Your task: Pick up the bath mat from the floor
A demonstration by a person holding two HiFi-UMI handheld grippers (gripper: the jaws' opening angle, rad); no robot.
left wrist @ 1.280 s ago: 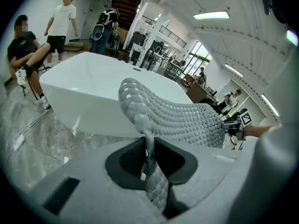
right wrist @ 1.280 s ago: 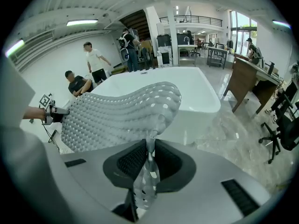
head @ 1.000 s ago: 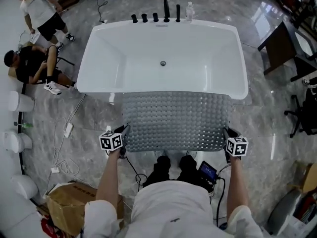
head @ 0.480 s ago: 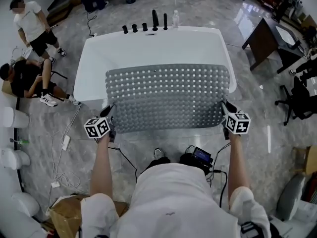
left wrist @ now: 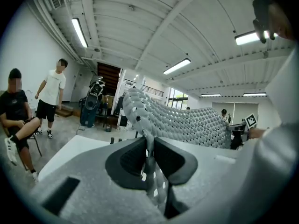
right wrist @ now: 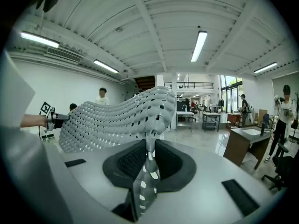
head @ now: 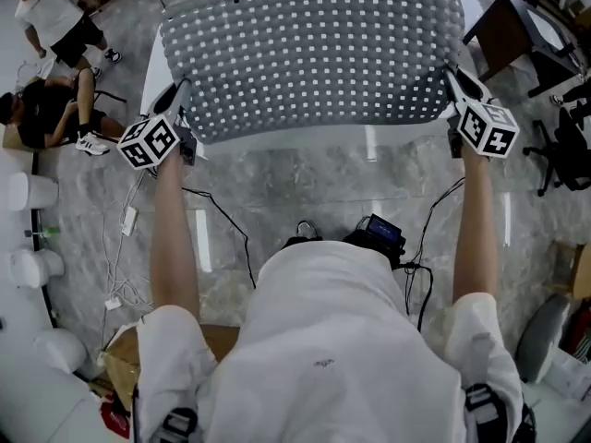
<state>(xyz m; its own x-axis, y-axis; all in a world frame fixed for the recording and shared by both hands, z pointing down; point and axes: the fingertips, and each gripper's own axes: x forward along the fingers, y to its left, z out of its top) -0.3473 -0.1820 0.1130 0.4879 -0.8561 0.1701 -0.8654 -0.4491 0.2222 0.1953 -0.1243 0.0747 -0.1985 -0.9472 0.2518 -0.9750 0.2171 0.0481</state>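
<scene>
The grey bath mat (head: pixel 314 53), dotted with small holes, hangs spread out in the air between my two grippers and clear of the floor. My left gripper (head: pixel 178 95) is shut on the mat's near left corner, and my right gripper (head: pixel 455 79) is shut on its near right corner. In the left gripper view the mat (left wrist: pixel 187 120) runs away from the pinched jaws of that gripper (left wrist: pixel 149 146). The right gripper view shows the same: the mat (right wrist: pixel 117 118) is clamped in that gripper (right wrist: pixel 150 148). The mat hides most of the white bathtub (head: pixel 305 138).
A standing person (head: pixel 51 17) and a seated person (head: pixel 37 109) are at the far left. Cables (head: pixel 222 220) lie on the marble floor by my feet. A cardboard box (head: pixel 120 367) sits low left. A dark desk (head: pixel 503 21) and an office chair (head: pixel 568 146) stand at the right.
Both grippers have risen and moved forward with the mat. It has left the floor in front of the tub and now hangs spread high, covering the tub in the head view.
</scene>
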